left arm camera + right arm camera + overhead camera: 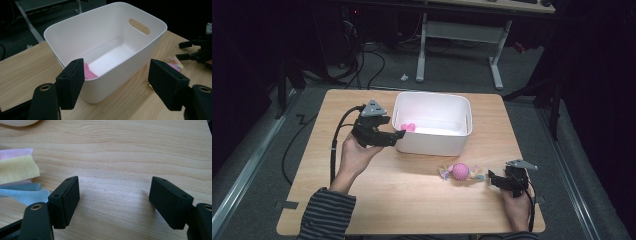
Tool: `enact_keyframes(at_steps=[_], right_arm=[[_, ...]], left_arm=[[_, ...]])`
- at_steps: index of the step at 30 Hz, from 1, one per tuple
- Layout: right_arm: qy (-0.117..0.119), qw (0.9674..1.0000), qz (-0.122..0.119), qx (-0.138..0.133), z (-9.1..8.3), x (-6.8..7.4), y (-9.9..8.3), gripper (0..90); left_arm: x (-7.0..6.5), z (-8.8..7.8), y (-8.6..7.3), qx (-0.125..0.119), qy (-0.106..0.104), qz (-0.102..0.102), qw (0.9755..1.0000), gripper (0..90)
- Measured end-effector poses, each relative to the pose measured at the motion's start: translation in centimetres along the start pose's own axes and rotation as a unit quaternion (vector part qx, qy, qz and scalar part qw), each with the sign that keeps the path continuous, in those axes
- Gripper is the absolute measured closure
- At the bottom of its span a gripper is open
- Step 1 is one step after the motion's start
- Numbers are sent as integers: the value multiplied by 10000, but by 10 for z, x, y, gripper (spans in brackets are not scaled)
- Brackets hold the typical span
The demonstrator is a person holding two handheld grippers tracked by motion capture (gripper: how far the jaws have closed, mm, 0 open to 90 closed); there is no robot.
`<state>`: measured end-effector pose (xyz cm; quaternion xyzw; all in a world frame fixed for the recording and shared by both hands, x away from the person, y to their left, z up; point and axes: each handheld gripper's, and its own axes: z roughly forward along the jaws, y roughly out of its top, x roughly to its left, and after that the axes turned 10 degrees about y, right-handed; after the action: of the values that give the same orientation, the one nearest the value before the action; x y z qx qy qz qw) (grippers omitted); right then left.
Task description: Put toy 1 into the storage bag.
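One pink ruffled toy (pixel 408 127) lies inside the white plastic bin (pixel 432 142); the pink ribboned ball (pixel 460 171) waits near the table's right edge, both the left gripper (pixel 398 135) and the right gripper (pixel 490 179) spread empty.

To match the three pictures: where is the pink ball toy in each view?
High view: toy on the table, in front of the bin.
Left gripper view: far right, past the bin.
Right gripper view: its ribbons, left edge.
Shared landmark: the white bin.
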<state>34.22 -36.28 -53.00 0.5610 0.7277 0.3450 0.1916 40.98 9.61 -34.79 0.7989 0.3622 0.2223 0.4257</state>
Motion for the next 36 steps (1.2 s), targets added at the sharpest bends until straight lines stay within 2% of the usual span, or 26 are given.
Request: enact_keyframes(at_steps=[4, 13, 18, 26, 36], right_arm=[[0, 10000, -1, 0, 0, 0, 0, 247], [-6, 10000, -3, 0, 0, 0, 0, 247], [-13, 10000, 0, 12, 0, 0, 0, 247], [-18, 10000, 11, 19, -1, 1, 0, 247], [-20, 10000, 5, 15, -1, 1, -1, 246]], left_arm=[[4, -6, -7, 58, 87, -8, 9999, 306], [15, -24, -27, -88, 198, -273, 9994, 307], [23, -32, -37, -61, 316, -378, 9988, 311], [34, -41, -56, -69, 409, -635, 9971, 323], [42, -48, -78, -20, 540, -814, 9952, 331]])
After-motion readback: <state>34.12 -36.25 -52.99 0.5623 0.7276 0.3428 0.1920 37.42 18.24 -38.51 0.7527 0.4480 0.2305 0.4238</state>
